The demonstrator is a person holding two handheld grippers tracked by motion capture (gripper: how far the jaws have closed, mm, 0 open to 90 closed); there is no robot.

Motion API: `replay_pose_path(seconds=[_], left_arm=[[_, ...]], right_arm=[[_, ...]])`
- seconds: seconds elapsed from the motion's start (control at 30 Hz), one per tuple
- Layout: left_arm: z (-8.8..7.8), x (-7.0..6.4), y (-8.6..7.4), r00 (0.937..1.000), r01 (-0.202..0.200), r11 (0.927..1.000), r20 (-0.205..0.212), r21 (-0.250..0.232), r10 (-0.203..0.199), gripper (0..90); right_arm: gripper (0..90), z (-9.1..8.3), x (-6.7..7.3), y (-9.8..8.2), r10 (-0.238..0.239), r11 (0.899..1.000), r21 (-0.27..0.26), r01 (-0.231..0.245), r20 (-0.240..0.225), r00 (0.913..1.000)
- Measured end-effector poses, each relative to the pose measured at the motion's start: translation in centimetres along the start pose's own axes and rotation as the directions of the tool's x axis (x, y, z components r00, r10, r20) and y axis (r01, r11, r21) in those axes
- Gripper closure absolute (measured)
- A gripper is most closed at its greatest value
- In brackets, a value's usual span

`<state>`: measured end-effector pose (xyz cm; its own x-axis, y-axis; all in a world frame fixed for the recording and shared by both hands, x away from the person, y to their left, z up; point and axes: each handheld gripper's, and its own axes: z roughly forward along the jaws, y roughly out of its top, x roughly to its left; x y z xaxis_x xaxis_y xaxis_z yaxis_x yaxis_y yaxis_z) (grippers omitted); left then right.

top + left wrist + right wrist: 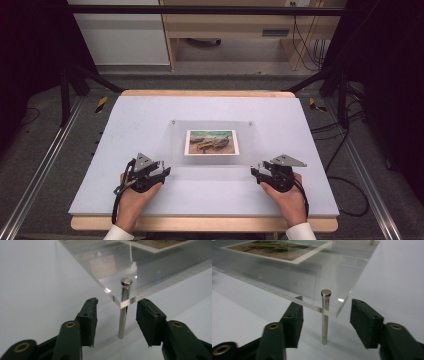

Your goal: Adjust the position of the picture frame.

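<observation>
A clear acrylic plate stands raised on thin metal posts above the white table, with a small printed picture lying on it. My left gripper sits at the plate's near left corner, open, its jaws on either side of a metal post without touching it. My right gripper is at the near right corner, open too, with another metal post between its jaws. The plate's corner hangs just above the left gripper's jaws.
The white table mat reaches well beyond the plate on every side. Two more post heads show at the plate's far corners. Dark frame rails and cables run along the floor beside the table.
</observation>
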<state>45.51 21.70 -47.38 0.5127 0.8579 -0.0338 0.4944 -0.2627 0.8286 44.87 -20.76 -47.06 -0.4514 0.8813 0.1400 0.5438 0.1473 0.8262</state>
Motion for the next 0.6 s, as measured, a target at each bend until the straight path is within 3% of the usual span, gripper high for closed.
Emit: replay_pose_path(seconds=[0.23, 0.6], left_arm=[[-1.1, 0.1, 0.1, 0.9992, 0.01, 0.9999, 0.039, -0.012, -0.009, 26.6], [-1.9, 0.9, 0.6, 0.9943, 0.032, 0.9986, 0.103, -0.043, -0.027, 10.7]], right_arm=[[21.8, -1.5, 0.3, -0.4, -0.019, 1.0, 0.009, 0.019, 0.007, 0.9998], [9.5, -2.5, 0.3, 0.0, -0.05, 0.998, -0.038, 0.05, -0.003, 0.9988]])
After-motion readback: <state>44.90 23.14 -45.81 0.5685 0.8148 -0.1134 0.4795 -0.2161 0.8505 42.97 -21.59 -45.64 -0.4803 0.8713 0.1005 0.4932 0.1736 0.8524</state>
